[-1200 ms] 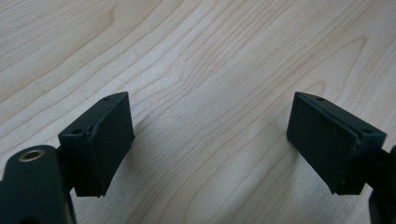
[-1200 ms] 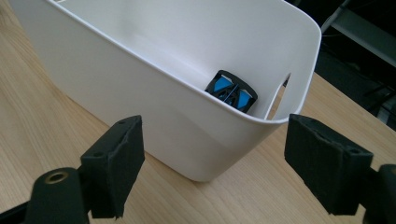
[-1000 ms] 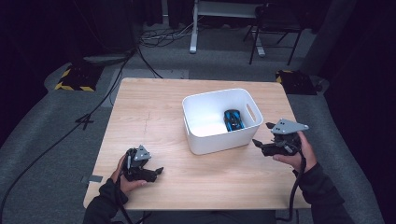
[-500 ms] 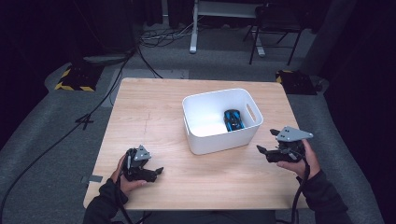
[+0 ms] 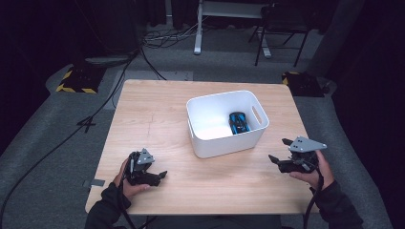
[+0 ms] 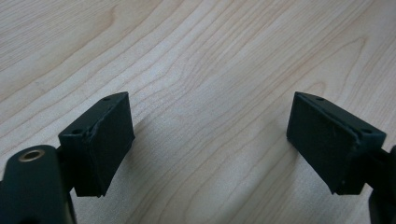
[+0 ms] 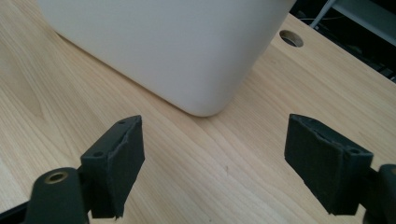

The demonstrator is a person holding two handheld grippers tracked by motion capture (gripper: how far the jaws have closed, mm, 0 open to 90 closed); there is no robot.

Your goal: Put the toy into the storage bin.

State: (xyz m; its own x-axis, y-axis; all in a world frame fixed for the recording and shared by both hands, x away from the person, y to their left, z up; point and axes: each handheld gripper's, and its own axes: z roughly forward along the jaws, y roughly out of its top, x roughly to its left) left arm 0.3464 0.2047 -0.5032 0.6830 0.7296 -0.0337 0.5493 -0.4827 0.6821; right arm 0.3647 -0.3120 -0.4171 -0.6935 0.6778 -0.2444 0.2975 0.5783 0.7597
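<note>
A white bin stands mid-table; bare wood surrounds it.

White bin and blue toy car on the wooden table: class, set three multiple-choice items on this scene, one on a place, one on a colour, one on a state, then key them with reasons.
1. Where is the toy car?
A. inside the white bin
B. on the table beside the bin
C. between the jaws of the right gripper

2. What colour is the toy car?
A. red
B. blue and black
C. yellow

3. How do the jaws of the left gripper stand?
A. shut on the car
B. shut on the bin's rim
C. open, with bare wood between them

Key: 1 A, the high view shows the car on the bin's floor. 2 B, its body is blue with dark parts. 3 C, the left gripper view shows bare table between the pads.
</note>
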